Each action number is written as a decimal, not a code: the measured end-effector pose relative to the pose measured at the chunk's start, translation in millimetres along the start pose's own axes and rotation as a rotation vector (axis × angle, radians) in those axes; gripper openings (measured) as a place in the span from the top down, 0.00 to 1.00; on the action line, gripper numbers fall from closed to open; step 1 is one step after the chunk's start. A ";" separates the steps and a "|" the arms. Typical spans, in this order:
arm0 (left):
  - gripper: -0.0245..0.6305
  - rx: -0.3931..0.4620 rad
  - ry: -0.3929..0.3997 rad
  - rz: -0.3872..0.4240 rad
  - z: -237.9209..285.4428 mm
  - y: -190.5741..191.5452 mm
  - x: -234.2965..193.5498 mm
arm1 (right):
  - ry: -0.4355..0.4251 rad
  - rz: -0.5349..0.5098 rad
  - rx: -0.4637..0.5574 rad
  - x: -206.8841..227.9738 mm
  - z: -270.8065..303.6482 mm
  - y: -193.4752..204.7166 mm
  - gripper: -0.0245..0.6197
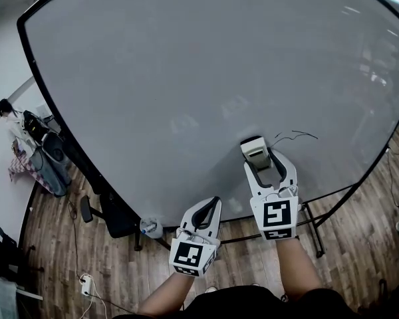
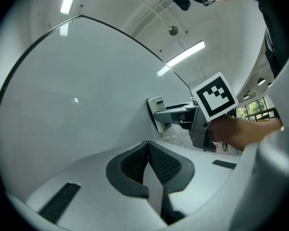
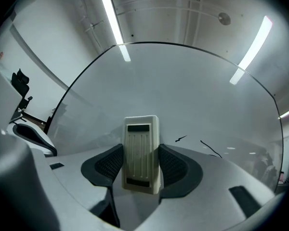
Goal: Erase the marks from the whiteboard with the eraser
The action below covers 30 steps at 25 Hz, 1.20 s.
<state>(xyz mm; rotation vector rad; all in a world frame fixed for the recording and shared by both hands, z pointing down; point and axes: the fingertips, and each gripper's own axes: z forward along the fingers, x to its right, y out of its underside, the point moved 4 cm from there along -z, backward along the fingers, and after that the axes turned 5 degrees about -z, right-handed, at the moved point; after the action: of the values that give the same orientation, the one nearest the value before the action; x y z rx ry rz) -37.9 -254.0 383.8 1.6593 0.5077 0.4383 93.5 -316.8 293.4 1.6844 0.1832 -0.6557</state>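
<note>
in the head view the wide grey-white whiteboard (image 1: pixel 186 78) looked mostly clean, with thin black marks (image 1: pixel 296 136) unwiped just right of the cream plastic eraser (image 1: pixel 255 149). the left gripper view showed the left gripper (image 2: pixel 147 162) clenched on nothing. in the right gripper view the right gripper (image 3: pixel 140 165) grasped the eraser at the board, beside those strokes.

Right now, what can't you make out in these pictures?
Eraser: wiping face, head view, hidden by its own back.
Marks: lower end, right gripper view, behind the jaw.
Whiteboard: top edge, head view, cut off.
Round thing below the whiteboard: head view, too small.
</note>
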 end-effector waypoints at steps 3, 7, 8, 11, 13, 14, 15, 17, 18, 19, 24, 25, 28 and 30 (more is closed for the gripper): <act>0.93 0.024 -0.019 0.008 -1.0 -4.5 1.3 | 0.012 0.020 0.006 16.6 -0.4 2.5 0.55; 0.93 0.027 -0.032 0.011 3.1 -5.4 5.3 | 0.021 0.057 0.017 35.7 -2.9 5.7 0.55; 0.93 0.023 -0.031 0.011 4.2 -4.3 7.0 | 0.027 0.067 0.020 40.2 -4.3 6.9 0.55; 0.93 0.012 -0.030 0.011 6.7 -0.6 8.7 | 0.054 0.078 0.027 52.4 -7.0 8.2 0.55; 0.93 0.007 -0.034 0.010 9.1 0.5 9.1 | 0.084 0.075 0.029 64.0 -8.1 9.8 0.55; 0.93 0.006 -0.035 0.011 10.8 0.5 10.9 | 0.100 0.078 0.031 71.9 -9.5 12.0 0.55; 0.93 0.005 -0.035 0.013 12.5 0.6 13.9 | 0.114 0.081 0.032 80.8 -11.8 15.3 0.55; 0.93 0.003 -0.033 0.017 14.8 1.0 19.9 | 0.146 0.084 0.031 97.3 -17.6 21.8 0.56; 0.93 0.002 -0.032 0.016 14.5 1.6 20.8 | 0.162 0.088 0.030 102.7 -19.8 23.5 0.56; 0.93 0.002 -0.032 0.015 13.4 2.5 19.9 | 0.176 0.096 0.028 106.7 -20.9 24.9 0.56; 0.93 -0.002 -0.033 0.013 15.9 3.9 21.6 | 0.257 0.124 0.011 139.9 -25.9 44.4 0.56; 0.93 -0.002 -0.033 0.012 16.9 3.9 24.2 | 0.271 0.132 0.006 147.3 -28.5 48.9 0.56; 0.93 -0.005 -0.030 0.011 18.3 4.4 29.6 | 0.313 0.167 -0.009 165.5 -35.9 62.0 0.56; 0.93 -0.006 -0.027 0.010 18.3 4.9 31.0 | 0.341 0.201 -0.013 175.4 -39.8 70.9 0.56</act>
<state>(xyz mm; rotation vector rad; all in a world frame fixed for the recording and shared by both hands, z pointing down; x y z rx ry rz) -1.7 -252.2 385.9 1.6602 0.4773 0.4237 284.0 -336.6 267.0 1.7661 0.2546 -0.2140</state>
